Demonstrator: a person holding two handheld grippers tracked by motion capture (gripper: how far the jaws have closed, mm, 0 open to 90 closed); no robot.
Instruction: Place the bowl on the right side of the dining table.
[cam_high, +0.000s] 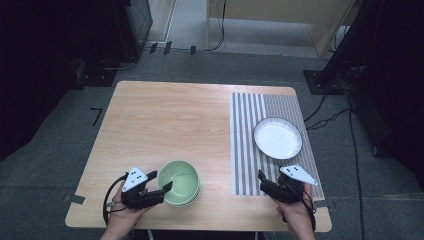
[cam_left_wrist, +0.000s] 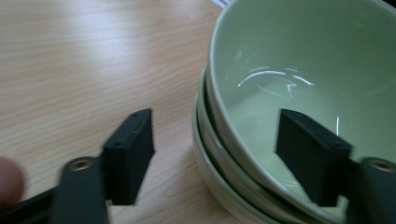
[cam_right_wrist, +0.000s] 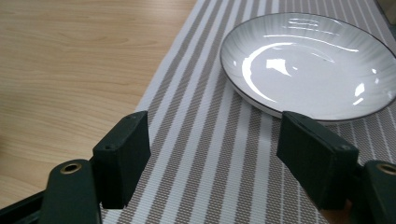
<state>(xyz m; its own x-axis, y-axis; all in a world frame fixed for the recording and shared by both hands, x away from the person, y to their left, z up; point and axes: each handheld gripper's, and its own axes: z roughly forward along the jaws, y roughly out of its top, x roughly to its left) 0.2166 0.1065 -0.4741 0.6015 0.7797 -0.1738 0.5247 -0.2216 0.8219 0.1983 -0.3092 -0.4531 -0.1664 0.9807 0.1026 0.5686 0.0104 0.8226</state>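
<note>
Rim of top green bowl (cam_left_wrist: 299, 70) sits between left gripper (cam_left_wrist: 215, 154)'s parted jaws, unclamped.

Both of the person's hands come in from the near edge in the high view, each wrapped around the body of a black two-jaw gripper with a grey three-cornered plate on top. The left gripper (cam_high: 161, 181) points forward and toward the right, its jaws parted with a clear gap, one jaw raised a little farther forward than the other; a dark cable loops out from behind the left hand (cam_high: 121, 216). The right gripper (cam_high: 262, 181) points forward and toward the left, its jaws apart with nothing between them, the right hand (cam_high: 296, 212) gripping from behind.
</note>
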